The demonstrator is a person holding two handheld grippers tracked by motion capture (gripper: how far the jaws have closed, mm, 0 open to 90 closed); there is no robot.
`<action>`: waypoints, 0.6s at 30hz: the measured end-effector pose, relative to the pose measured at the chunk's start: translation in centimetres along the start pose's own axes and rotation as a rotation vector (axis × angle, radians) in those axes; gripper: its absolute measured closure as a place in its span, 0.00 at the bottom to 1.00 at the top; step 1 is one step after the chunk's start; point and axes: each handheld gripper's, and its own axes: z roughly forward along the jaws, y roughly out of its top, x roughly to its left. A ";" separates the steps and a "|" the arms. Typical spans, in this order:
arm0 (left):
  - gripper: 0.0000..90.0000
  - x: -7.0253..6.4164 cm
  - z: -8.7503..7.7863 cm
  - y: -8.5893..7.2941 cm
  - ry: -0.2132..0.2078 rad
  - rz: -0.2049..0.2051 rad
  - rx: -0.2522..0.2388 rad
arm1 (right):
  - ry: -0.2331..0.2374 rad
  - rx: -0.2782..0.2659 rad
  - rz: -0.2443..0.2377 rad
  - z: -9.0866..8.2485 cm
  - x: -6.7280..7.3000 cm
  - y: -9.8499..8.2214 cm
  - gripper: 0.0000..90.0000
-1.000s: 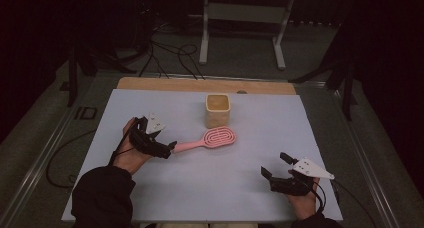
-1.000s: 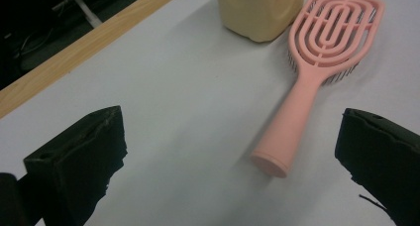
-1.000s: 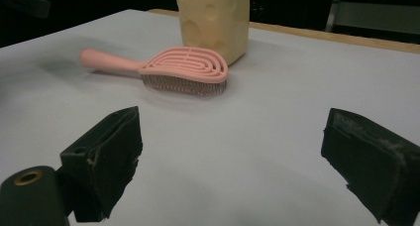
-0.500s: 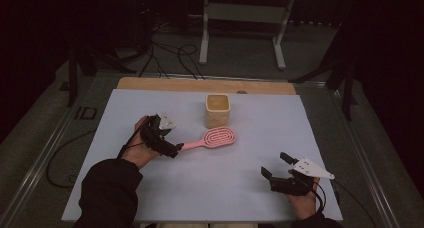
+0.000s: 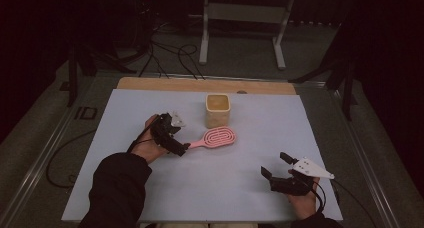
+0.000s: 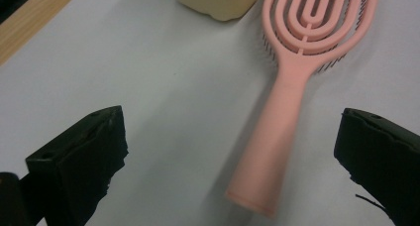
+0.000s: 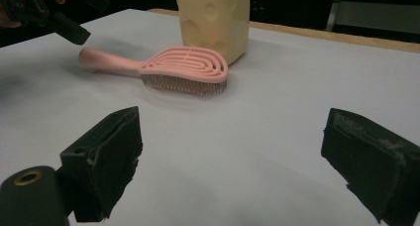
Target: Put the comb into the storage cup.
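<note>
Brush (image 5: 215, 138) lies ungrasped on the worktop (image 5: 125, 113), head just beside the cup (image 5: 218, 110). Left tool (image 6: 233, 151) straddles its handle, jaws wide, empty; right tool (image 5: 276, 166), also wide and empty, waits well apart.

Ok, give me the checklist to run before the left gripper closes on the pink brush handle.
1. Left gripper open: ok, jaws stand wide apart.
2. Pink hairbrush handle between the jaws: ok in the left gripper view, handle end lies off centre, nearer one jaw.
3. Brush lying flat, bristles down on the white mat: ok.
4. Yellow container clear of the handle: ok, it stands by the brush head.
5. Right gripper out of the way: ok, open, near the mat's near edge.
6. Jaw height above the mat: cannot tell.
</note>
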 end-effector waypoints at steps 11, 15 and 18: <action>0.02 -0.5 1.6 1.2 -0.012 0.023 0.038 | -0.001 0.001 0.003 0.0 -0.1 0.0 0.10; 0.02 -0.4 2.2 1.4 -0.014 0.020 0.058 | 0.000 0.000 0.003 0.0 -0.1 0.0 0.10; 0.03 -0.4 2.7 1.6 -0.025 0.016 0.085 | -0.001 0.001 0.003 -0.1 -0.1 0.0 0.10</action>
